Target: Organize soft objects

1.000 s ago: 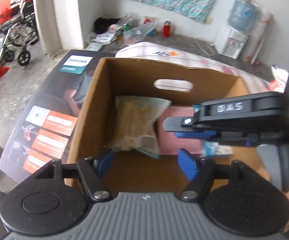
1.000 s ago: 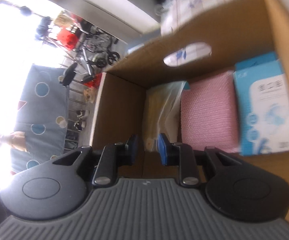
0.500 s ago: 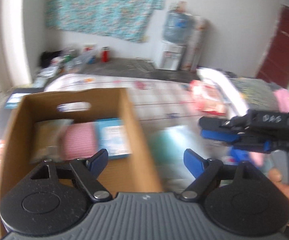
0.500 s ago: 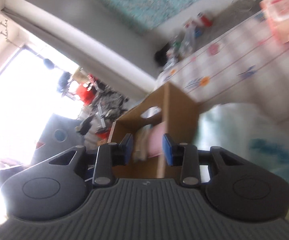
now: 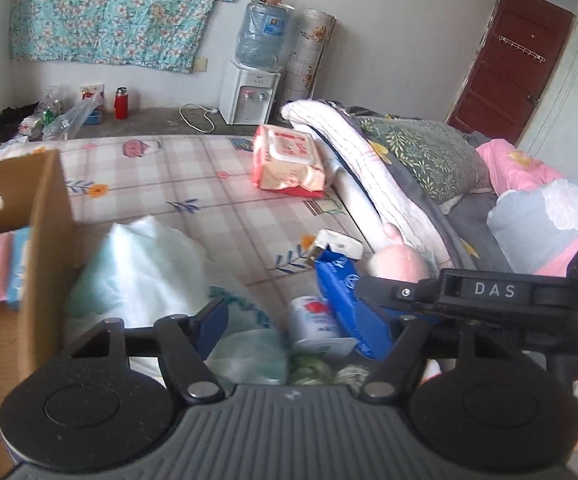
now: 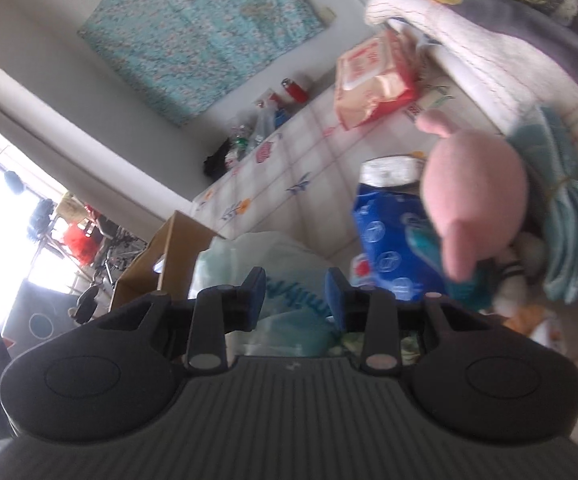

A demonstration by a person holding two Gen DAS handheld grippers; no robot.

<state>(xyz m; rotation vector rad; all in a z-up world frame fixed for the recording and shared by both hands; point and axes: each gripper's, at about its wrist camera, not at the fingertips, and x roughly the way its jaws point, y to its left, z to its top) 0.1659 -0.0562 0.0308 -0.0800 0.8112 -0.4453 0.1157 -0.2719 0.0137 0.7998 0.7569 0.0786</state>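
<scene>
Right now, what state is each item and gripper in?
Brown cardboard box: open-topped, holding packs.
Pale green plastic bag: on the bed beside the box.
Red-and-cream wipes pack: lying flat, lid shut.
Left gripper: fingers closing, empty.
Right gripper: fingers apart, empty.

A floral teal cloth (image 5: 117, 12) hangs on the wall; below it a red flask (image 5: 121, 103) stands on the floor — near a white water dispenser (image 5: 251, 96), with a dark red door (image 5: 505, 64) at the far right.
</scene>
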